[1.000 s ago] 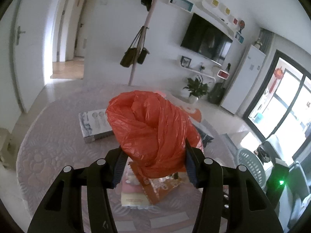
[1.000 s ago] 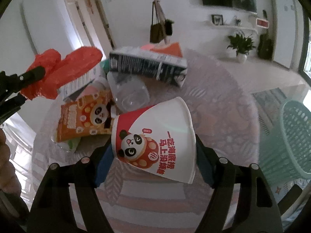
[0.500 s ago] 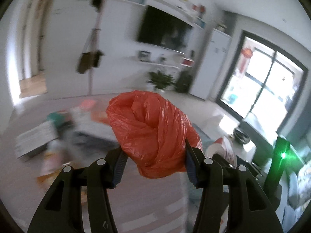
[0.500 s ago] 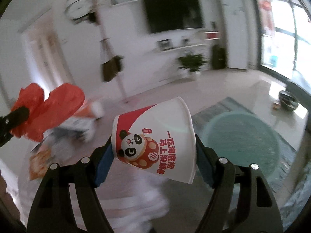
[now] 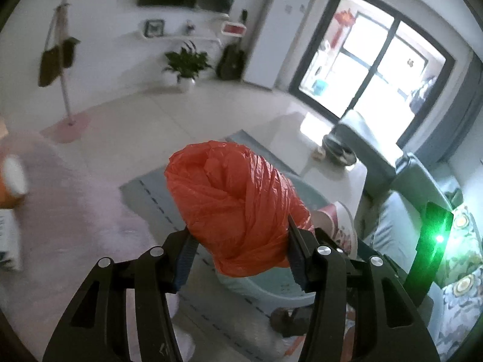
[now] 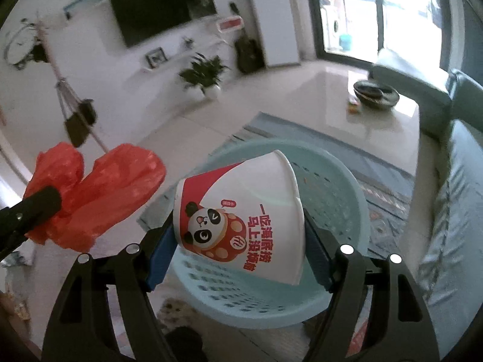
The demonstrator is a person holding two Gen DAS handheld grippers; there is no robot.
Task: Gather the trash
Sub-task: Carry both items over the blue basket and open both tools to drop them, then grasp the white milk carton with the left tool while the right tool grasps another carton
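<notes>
Table gone from view, left gripper [image 5: 238,256] clamps red bag [image 5: 235,211], right gripper [image 6: 240,255] clamps paper cup [image 6: 241,217] — now above basket [image 6: 347,187]

**What I cannot make out**

From the left wrist view, the red plastic bag [image 5: 238,211] covers most of the blue basket [image 5: 271,286], and only a sliver of the paper cup [image 5: 342,223] shows past it. The desk [image 5: 60,211] at the left is smeared, and an orange and white item [image 5: 12,181] is cut off by the edge. From the right wrist view, the cup [image 6: 244,220] hides the basket's [image 6: 341,187] middle, and I cannot read the bag's [image 6: 99,199] contents. The far wall is blurred.
</notes>
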